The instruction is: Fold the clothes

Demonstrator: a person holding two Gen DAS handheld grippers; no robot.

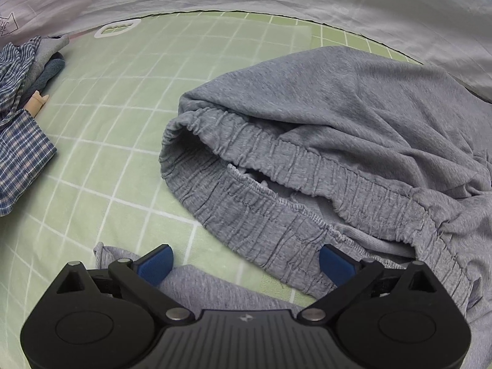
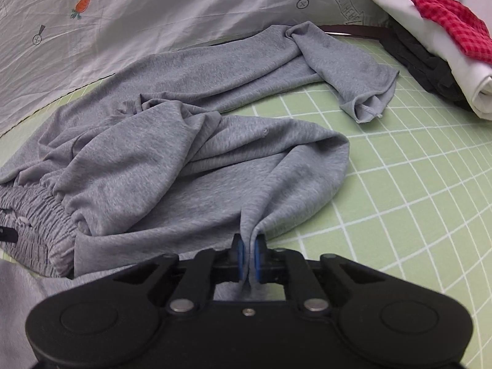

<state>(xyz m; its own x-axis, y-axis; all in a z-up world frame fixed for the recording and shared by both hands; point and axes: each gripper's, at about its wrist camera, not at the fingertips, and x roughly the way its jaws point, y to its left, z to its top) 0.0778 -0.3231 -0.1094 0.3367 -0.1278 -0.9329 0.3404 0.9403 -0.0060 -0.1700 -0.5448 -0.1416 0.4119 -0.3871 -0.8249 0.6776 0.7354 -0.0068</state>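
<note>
Crumpled grey jersey trousers [image 2: 172, 153] lie on the green gridded cutting mat [image 2: 415, 184], elastic waistband [image 1: 276, 184] at nine o'clock. Right gripper [image 2: 249, 256] pinches a fabric fold at six o'clock. Left gripper [image 1: 246, 263] hovers wide, empty. Step: straightening. Next: left should seize the waistband.

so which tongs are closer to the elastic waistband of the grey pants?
Left. The left tongs hang open right at the waistband. The right tongs are shut on a fold of the pant leg, waistband off to their left.
</note>
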